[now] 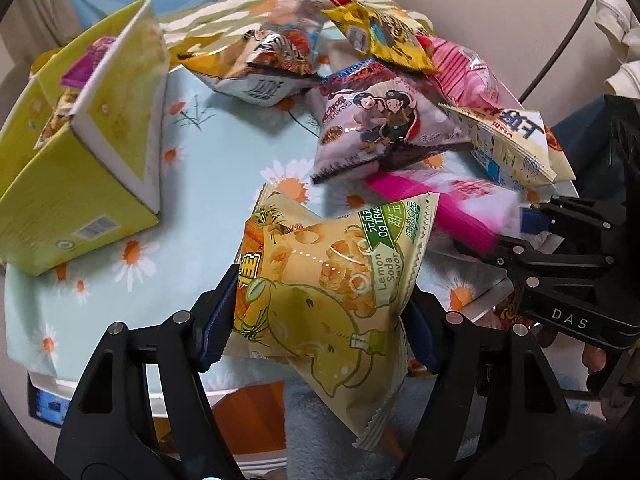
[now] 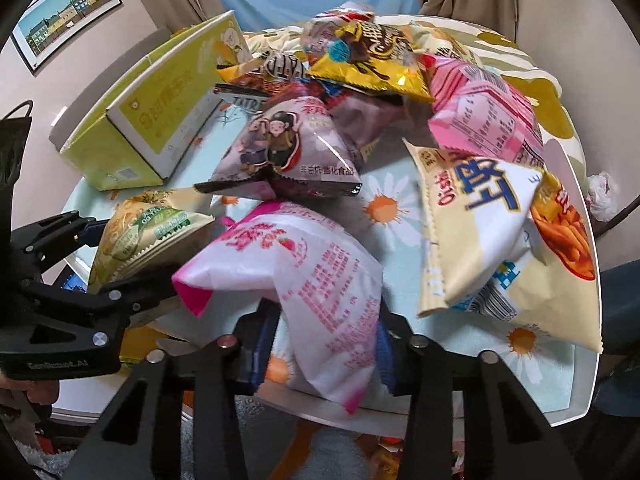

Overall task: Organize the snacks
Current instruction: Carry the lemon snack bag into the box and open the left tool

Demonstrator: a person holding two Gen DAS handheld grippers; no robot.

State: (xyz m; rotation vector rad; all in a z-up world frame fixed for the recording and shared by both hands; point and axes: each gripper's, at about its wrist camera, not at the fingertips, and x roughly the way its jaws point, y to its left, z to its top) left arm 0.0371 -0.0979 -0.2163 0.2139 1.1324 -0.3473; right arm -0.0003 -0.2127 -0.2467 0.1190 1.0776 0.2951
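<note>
left gripper point(image 1: 320, 312) — jaws clamped on lemon bag point(image 1: 324, 280) | right gripper point(image 2: 324, 344) — jaws clamped on pink-white bag point(image 2: 312, 276)

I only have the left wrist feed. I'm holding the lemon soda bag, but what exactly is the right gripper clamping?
Observer: The right gripper is shut on the pink and white strawberry bag, pinched at the bag's lower middle.
Operator: Anything on the table beside that bag that I can't make out?
Observer: A cream bag with blue lettering lies just right of it.
Operator: Anything under that one?
Observer: An orange bag pokes out from beneath its right edge.
</note>
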